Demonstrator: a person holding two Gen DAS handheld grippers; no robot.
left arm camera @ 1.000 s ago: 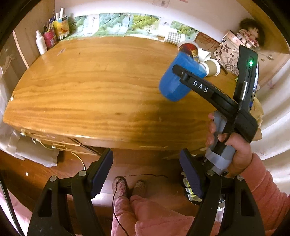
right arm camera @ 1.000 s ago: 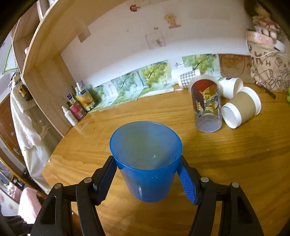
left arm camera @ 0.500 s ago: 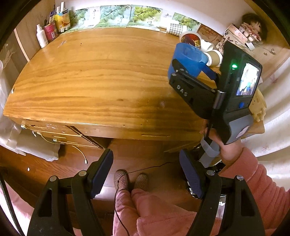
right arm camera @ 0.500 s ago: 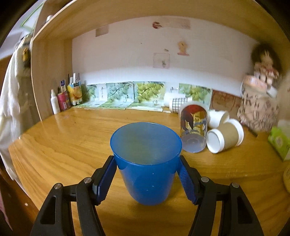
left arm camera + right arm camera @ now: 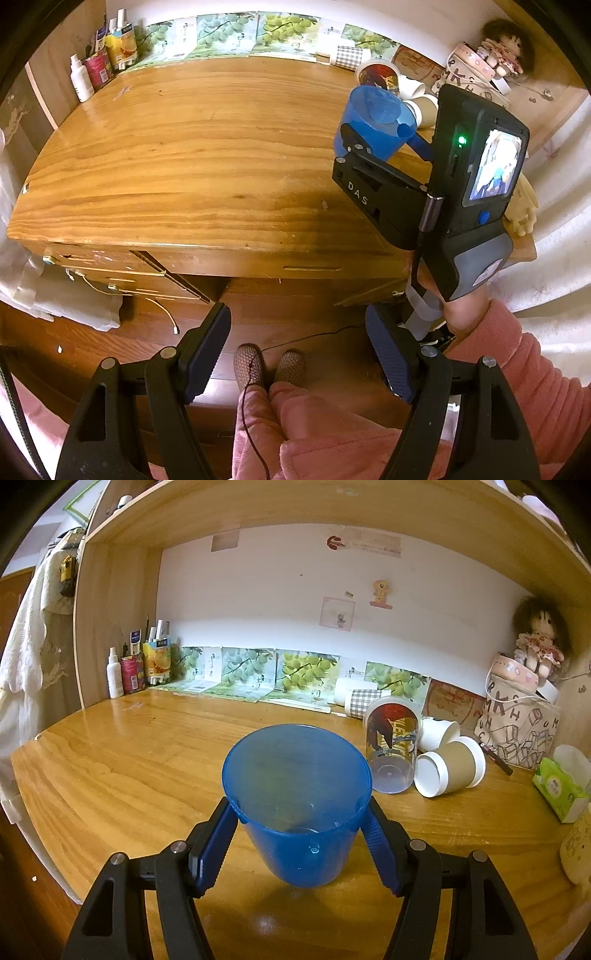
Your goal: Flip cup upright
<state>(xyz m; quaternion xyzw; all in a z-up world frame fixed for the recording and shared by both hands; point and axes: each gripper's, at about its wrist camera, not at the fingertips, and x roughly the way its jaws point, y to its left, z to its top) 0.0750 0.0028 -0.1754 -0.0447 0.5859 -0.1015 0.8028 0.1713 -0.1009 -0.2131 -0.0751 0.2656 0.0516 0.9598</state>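
My right gripper [image 5: 297, 840] is shut on a blue plastic cup [image 5: 297, 801]. The cup is upright with its mouth up, held just above the wooden desk [image 5: 129, 760]; a shadow lies under it. In the left wrist view the blue cup [image 5: 373, 125] and the right gripper [image 5: 373, 147] show at the desk's right side. My left gripper [image 5: 295, 354] is open and empty, held off the desk's front edge above the floor.
A printed clear cup [image 5: 393, 753], a brown paper cup [image 5: 448, 771] and a white paper cup [image 5: 439, 731] lie on their sides behind the blue cup. A tissue pack [image 5: 561, 786], a printed bag [image 5: 517, 727], bottles [image 5: 125, 668] and a back wall border the desk.
The right gripper has tilted the blue cup further upright and lowered it toward the desk. The left gripper has stayed open in front of the desk.
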